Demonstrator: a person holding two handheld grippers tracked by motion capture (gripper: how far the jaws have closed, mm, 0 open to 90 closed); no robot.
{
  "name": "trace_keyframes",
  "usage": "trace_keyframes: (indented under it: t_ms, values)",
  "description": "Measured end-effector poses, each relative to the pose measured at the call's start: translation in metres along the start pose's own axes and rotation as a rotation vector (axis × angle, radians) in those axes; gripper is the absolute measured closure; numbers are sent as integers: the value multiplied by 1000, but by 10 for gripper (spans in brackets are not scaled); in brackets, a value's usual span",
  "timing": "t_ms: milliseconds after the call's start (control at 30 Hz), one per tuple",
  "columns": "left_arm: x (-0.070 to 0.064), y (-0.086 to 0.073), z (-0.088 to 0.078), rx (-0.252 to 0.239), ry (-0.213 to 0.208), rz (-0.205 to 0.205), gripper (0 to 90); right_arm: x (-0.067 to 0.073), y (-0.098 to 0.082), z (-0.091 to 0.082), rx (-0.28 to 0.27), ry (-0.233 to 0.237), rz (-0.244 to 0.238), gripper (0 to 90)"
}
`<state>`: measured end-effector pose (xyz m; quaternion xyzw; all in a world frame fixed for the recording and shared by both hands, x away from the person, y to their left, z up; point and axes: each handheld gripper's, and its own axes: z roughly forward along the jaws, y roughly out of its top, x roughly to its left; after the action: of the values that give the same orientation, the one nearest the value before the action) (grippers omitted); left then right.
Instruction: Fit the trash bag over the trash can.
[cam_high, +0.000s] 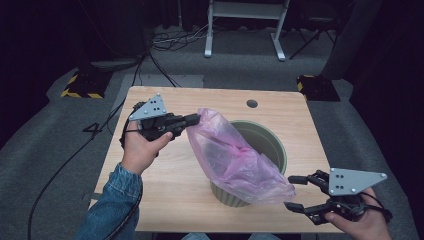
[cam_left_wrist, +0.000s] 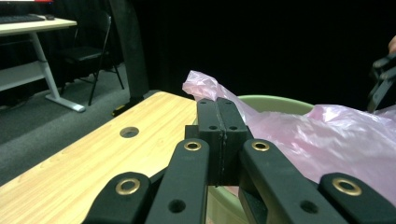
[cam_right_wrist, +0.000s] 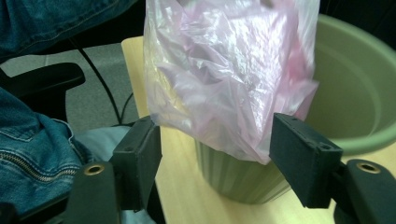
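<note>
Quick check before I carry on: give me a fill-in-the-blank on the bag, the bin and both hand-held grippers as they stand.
1. The left hand-held gripper is shut on the ____ plastic bag.
2. The bag drapes over the rim of the ____ bin.
3. The right hand-held gripper has its jaws ____, a bag corner between them.

Missing words: pink; green; open

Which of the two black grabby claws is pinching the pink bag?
The left gripper, by the bag's far corner: its jaws are shut on the pink bag. The right gripper is open, with the bag's near end between its jaws.
</note>
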<state>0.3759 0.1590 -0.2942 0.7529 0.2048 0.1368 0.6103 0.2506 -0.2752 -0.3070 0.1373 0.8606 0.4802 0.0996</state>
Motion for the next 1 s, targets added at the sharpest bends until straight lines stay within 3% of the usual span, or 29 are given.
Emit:
trace_keyframes:
  t_ms: [167,467,533,667,700,900,933,1000]
  values:
    - [-1,0,1,0,7,-8,900,4,28,-8,-47,-32,-74,335]
    - [0,0,2,-1,16,-19,900,15,55,-11,-77,-25,-145,328]
    - [-1,0,3,-1,15,-22,900,19,60,-5,-68,-35,-166,329]
    - [-4,0,6,-2,11,-23,900,20,71,21,-65,-2,-154,329]
    - [-4,0,6,-2,11,-23,900,20,71,21,-65,-2,-154,329]
    - [-2,0,7,-3,15,-27,900,14,86,57,-53,66,-161,338]
    - [-1,0,9,-1,17,-29,900,12,90,70,-51,80,-169,343]
    - [-1,-1,9,0,15,-30,900,12,92,73,-47,85,-174,348]
